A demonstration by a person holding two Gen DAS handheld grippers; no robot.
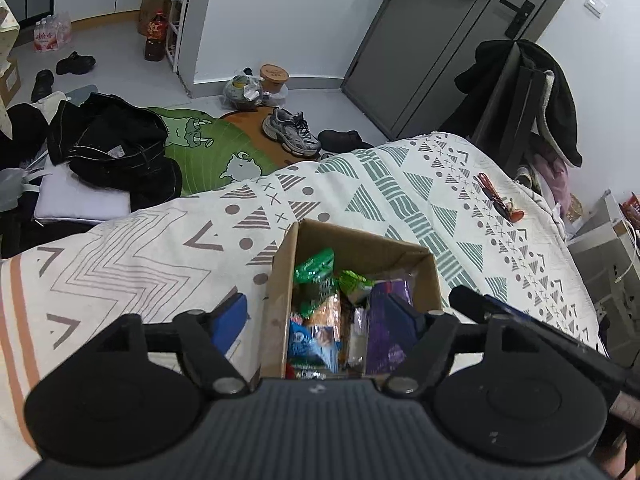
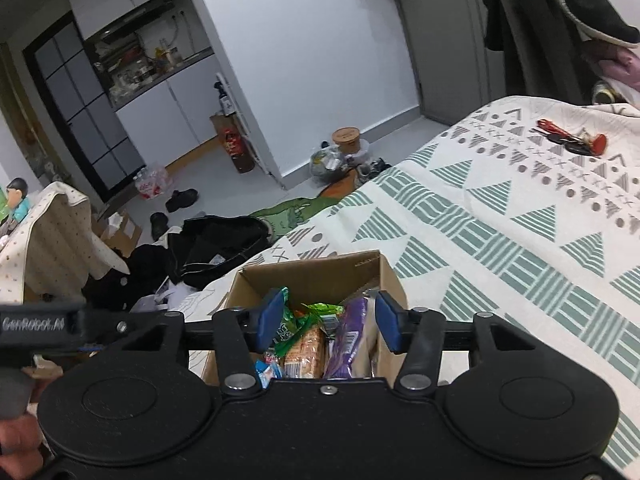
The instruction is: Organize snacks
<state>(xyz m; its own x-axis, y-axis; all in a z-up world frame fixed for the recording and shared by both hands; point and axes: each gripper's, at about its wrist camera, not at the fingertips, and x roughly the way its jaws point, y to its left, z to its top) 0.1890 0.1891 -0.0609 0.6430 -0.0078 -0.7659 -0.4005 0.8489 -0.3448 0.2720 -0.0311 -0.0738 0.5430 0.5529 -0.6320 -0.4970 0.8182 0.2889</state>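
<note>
Patterned bedspread (image 1: 360, 184), grey sneaker (image 1: 292, 132), green rug (image 1: 208, 148), keys (image 2: 572, 140)

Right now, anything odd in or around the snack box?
Nothing spilled or damaged. Cardboard box stands upright on the bedspread, with the snack packets crammed inside at mixed angles. Only stray: red-handled items lying far across the bed.
</note>
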